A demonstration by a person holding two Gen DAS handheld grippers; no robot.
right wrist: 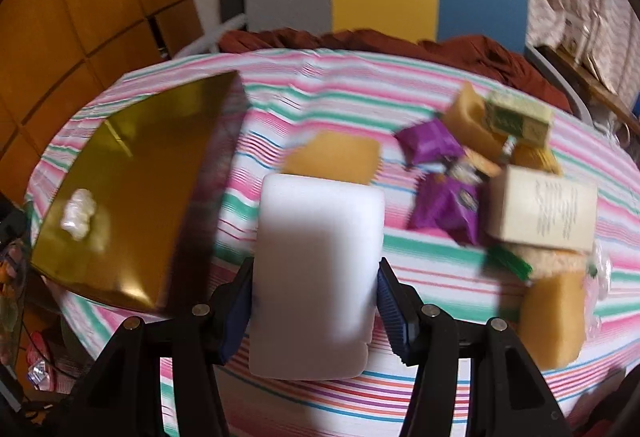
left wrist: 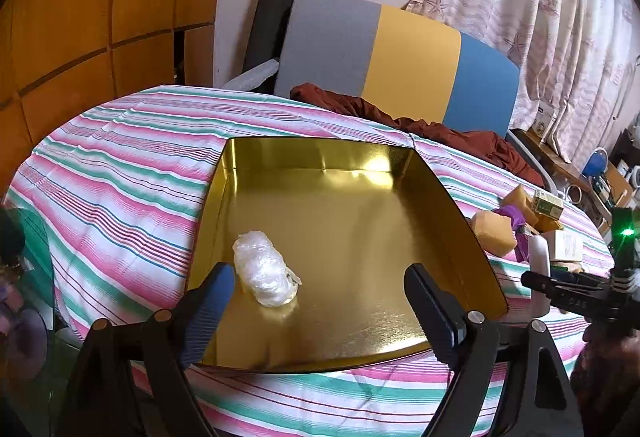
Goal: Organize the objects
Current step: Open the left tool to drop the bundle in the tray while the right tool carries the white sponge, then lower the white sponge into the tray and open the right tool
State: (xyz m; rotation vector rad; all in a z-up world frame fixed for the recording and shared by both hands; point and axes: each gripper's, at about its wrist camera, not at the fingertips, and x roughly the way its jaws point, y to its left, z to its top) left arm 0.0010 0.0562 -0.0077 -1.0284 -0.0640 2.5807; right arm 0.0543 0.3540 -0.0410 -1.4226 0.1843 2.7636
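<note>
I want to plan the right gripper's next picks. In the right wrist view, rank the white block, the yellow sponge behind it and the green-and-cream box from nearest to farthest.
1. White block: clamped in the right gripper.
2. Yellow sponge: on the cloth just beyond the block.
3. Green-and-cream box: far right, atop the pile.

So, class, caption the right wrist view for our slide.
Right gripper holds a white block above the striped tablecloth, gold tray alongside.

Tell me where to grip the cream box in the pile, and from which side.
Take the cream box across its short sides, coming from above. It lies flat on top of the pile, face up, with a purple wrapper close on its left, so a low side approach looks crowded.
</note>
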